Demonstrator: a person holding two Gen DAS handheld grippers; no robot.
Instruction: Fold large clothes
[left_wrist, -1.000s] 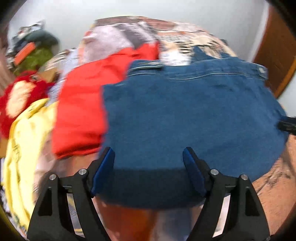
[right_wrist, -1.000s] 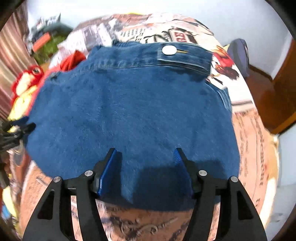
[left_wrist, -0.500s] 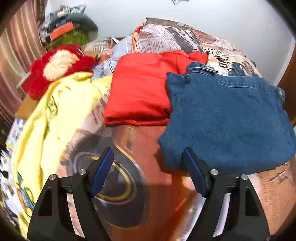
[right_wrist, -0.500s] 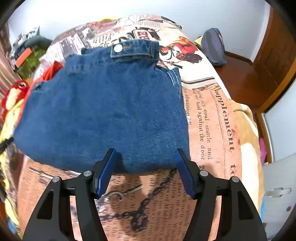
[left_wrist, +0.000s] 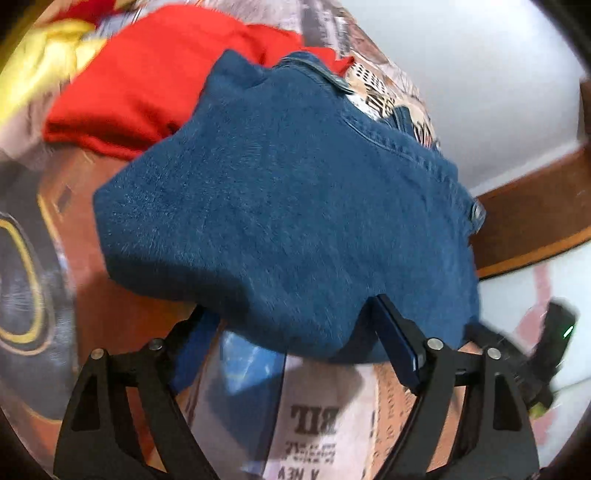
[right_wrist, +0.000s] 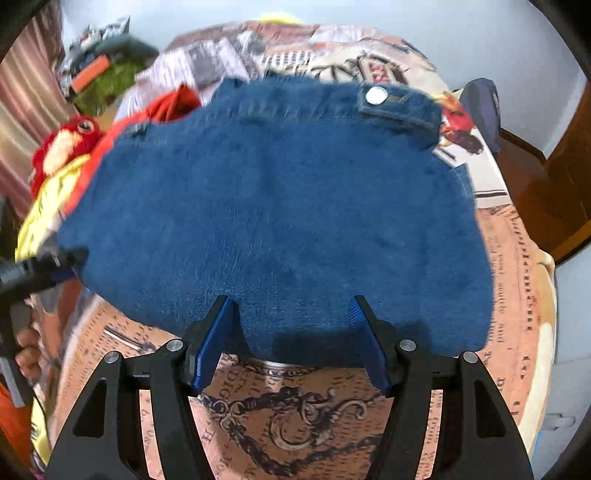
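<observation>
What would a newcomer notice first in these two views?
The folded blue jeans fill the middle of both views, lying on a newspaper-print bedspread. Behind them to the left lies a folded red garment, with a red plush toy further left.

Bare bedspread (right_wrist: 295, 417) before jeans (right_wrist: 280, 206); red garment (left_wrist: 147, 85) alongside.

upside-down "BIL" on the newspaper-print bedspread (left_wrist: 314, 417), its smaller print too blurred to read
</observation>
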